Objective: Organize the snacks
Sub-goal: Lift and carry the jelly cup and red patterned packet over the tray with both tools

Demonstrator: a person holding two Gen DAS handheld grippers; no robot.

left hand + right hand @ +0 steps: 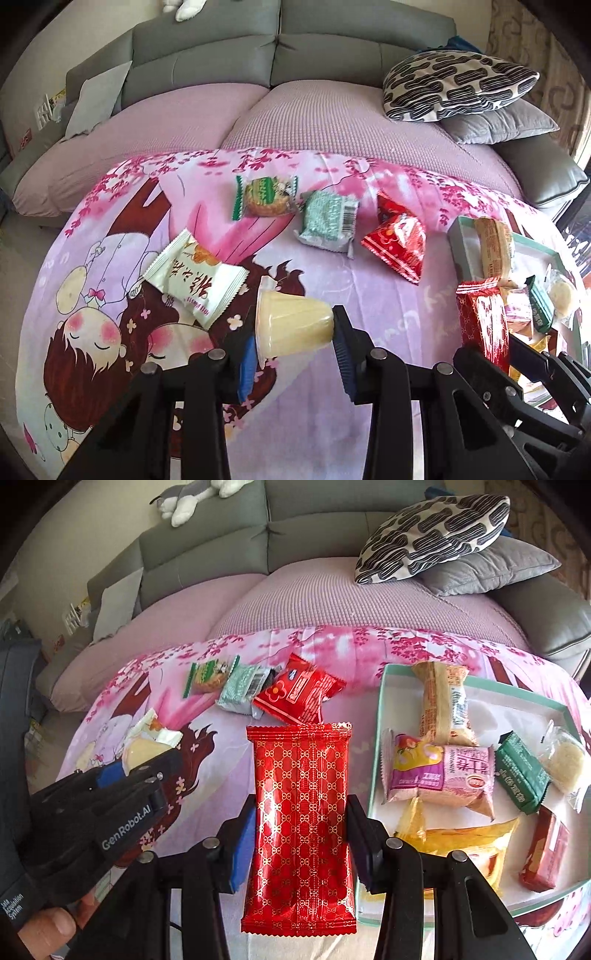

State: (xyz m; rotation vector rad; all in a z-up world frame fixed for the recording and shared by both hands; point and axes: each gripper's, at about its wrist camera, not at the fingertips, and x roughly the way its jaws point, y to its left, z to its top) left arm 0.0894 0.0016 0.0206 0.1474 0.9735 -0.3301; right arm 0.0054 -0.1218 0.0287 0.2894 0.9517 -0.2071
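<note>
Right tool is clamping the red patterned packet upright between its pads – the tray is lying just right of it. Left tool is gripping the yellow jelly cup sideways – white packet sitting just beyond-left on the blanket.

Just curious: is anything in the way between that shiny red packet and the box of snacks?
Nothing visible. The right tool holds the red packet just left of the box, with only open cloth between them.
</note>
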